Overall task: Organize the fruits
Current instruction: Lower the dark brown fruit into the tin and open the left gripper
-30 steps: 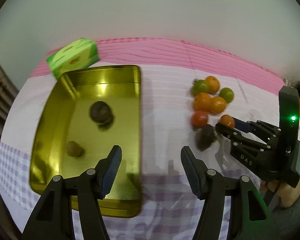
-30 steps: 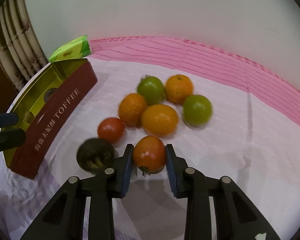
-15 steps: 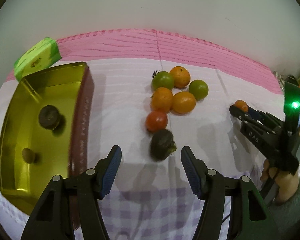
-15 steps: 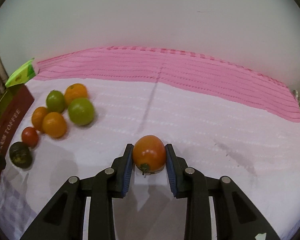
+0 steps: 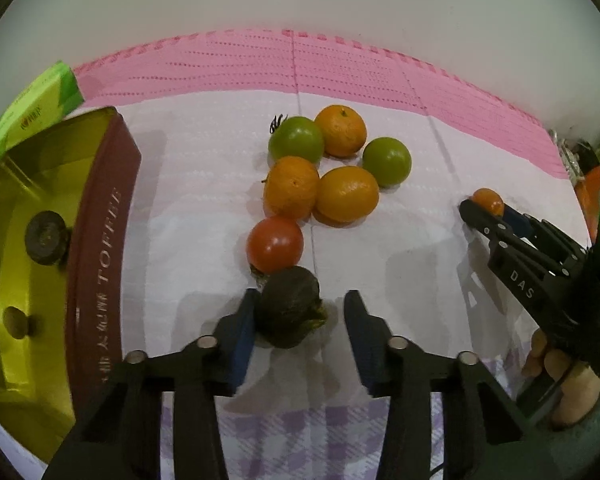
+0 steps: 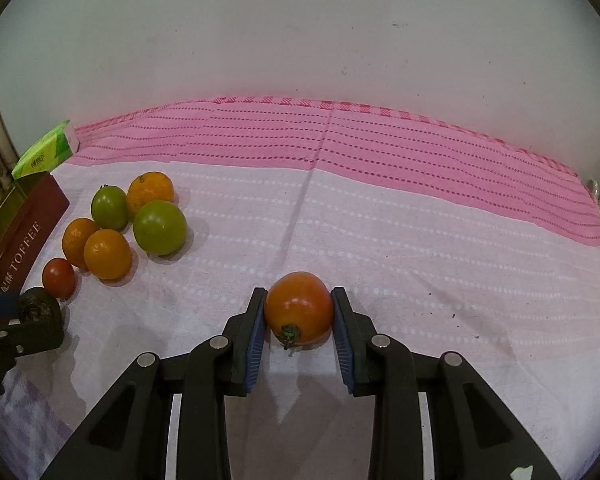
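Note:
My left gripper [image 5: 300, 320] is open, its jaws on either side of a dark wrinkled fruit [image 5: 290, 306] on the cloth; the left pad touches it, the right pad stands apart. Beyond it lie a red tomato [image 5: 275, 245], oranges [image 5: 347, 195] and green fruits [image 5: 297, 139]. My right gripper [image 6: 299, 322] is shut on an orange-red tomato [image 6: 299, 307], low over the cloth to the right of the pile. That gripper also shows in the left wrist view [image 5: 486, 208]. The gold tin [image 5: 4, 208] at left holds two dark fruits [image 5: 44, 236].
A green box [image 5: 36, 108] sits behind the tin. The tin's red side reads TOFFEE [image 5: 108, 236]. A pink striped cloth band [image 6: 340, 136] runs along the white wall. Metal clutter [image 5: 572, 156] sits at the far right edge. The pile also shows in the right wrist view [image 6: 120, 224].
My left gripper swung right from over the tin and closed in on the dark fruit. My right gripper carried the tomato away from the pile to the right and lower.

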A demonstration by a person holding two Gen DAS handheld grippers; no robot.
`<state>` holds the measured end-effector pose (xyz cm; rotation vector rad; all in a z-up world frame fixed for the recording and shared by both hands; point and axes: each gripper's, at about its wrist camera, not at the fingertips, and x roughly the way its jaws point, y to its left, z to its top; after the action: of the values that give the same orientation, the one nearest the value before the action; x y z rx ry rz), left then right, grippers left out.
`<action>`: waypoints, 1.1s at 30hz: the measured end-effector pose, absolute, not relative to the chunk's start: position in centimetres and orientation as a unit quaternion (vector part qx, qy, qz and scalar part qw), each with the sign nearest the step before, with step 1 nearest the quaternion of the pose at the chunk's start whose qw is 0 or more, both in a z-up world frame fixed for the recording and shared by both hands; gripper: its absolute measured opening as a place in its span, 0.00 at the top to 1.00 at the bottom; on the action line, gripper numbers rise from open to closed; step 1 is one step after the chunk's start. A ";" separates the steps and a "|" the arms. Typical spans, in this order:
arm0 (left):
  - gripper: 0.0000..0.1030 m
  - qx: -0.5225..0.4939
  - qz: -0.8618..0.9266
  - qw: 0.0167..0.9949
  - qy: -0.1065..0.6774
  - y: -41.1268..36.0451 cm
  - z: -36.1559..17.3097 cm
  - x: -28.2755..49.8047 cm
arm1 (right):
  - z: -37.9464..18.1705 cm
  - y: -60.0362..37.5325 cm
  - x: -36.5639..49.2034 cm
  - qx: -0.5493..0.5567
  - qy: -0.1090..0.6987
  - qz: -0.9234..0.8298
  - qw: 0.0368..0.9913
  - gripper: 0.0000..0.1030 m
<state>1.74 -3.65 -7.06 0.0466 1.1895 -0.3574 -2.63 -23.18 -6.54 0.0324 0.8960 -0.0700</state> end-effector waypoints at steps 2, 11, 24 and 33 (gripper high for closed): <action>0.68 0.022 -0.171 0.812 0.558 -3.7 -7.1 1.8 | -6.5 -23.3 -2.7 0.017 0.433 -0.033 0.901 0.71; 0.69 0.036 -0.167 0.826 0.537 -2.7 -5.0 0.9 | -6.6 -23.4 -2.8 0.020 0.432 -0.032 0.901 0.72; 0.69 0.017 -0.081 0.863 0.499 7.4 -1.4 2.6 | -6.6 -23.0 -2.7 0.013 0.433 -0.036 0.901 0.72; 0.69 0.009 -0.049 0.841 0.539 12.7 -4.3 2.5 | -6.7 -23.0 -2.6 0.010 0.433 -0.037 0.900 0.72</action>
<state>2.45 12.66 -4.33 0.0182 1.1383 -0.1029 -2.61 -23.00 -6.65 0.0202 0.8969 -0.0771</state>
